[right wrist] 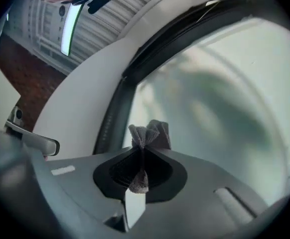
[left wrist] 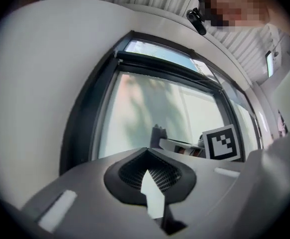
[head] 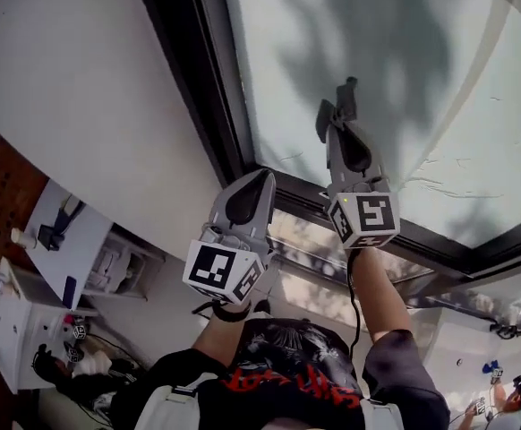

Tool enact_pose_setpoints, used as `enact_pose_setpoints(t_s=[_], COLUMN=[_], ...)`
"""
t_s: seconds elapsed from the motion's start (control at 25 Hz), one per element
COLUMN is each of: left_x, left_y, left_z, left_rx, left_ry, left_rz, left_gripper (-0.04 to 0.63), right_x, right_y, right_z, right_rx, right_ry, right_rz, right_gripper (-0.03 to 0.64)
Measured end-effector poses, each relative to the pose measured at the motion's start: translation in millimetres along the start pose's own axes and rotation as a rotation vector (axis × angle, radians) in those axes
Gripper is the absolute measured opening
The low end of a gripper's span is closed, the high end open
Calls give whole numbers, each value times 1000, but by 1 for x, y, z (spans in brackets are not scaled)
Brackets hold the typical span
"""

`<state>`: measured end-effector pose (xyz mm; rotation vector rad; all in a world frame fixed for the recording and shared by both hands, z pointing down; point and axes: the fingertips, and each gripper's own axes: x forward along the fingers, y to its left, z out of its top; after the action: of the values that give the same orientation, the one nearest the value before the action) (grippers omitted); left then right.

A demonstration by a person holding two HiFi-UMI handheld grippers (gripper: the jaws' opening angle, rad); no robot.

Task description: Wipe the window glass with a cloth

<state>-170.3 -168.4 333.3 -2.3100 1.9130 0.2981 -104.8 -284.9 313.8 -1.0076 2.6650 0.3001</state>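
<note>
The window glass [head: 413, 70] fills the upper right of the head view, set in a black frame [head: 193, 70]. My right gripper [head: 337, 106] is raised against the pane, shut on a small bunched grey cloth [right wrist: 147, 135] that sticks out past its tips toward the glass [right wrist: 224, 98]. The cloth [head: 343, 97] shows as a dark tuft at the tips. My left gripper [head: 265, 179] sits lower, by the frame's bottom corner, shut with nothing in it. In the left gripper view the left gripper [left wrist: 147, 156] points at the glass [left wrist: 155, 108], with the right gripper's marker cube [left wrist: 220, 143] beside it.
A white wall [head: 81, 88] lies left of the frame, with brick [head: 1, 204] beyond it. A white cabinet and table [head: 28, 303] with small items stand at the lower left. A lower frame bar [head: 439, 240] crosses under the pane. A person [head: 511, 392] is at the bottom right corner.
</note>
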Motion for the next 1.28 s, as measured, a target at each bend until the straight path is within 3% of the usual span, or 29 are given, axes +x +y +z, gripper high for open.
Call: enact_pose_setpoints(t_s=[0.08, 0.16, 0.28, 0.44, 0.6, 0.84, 1.0, 1.08, 1.16, 1.28], left_x=[-22, -39, -49, -35, 8, 70, 77, 79, 78, 75], left_y=[32, 52, 60, 45, 2, -120, -164, -171, -170, -144], left_z=[9, 14, 18, 15, 5, -16, -25, -27, -30, -30], left_rx=[7, 12, 11, -8, -17, -55, -57, -53, -43, -16], left_ry=[-4, -11, -14, -9, 10, 37, 57, 64, 69, 62], left_rz=[86, 141, 159, 72, -46, -374, -448, -459, -451, -379], left_gripper=[-17, -17, -17, -17, -17, -17, -17, -17, -17, -17], right_x=[50, 91, 117, 66, -20, -214, -326, -354, -343, -259], right_y=[60, 95, 88, 14, -93, -281, -377, -394, -374, -292], right_z=[-15, -34, -50, -19, 15, 42, 53, 62, 72, 69], right_rx=[36, 74, 61, -56, -140, -213, -198, -175, -155, -127], right_ry=[33, 81, 142, 90, 60, 160, 211, 183, 108, 13], right_rz=[151, 223, 158, -11, -195, -677, -983, -1069, -1031, -780], right_gripper=[26, 26, 28, 26, 26, 26, 26, 26, 26, 26])
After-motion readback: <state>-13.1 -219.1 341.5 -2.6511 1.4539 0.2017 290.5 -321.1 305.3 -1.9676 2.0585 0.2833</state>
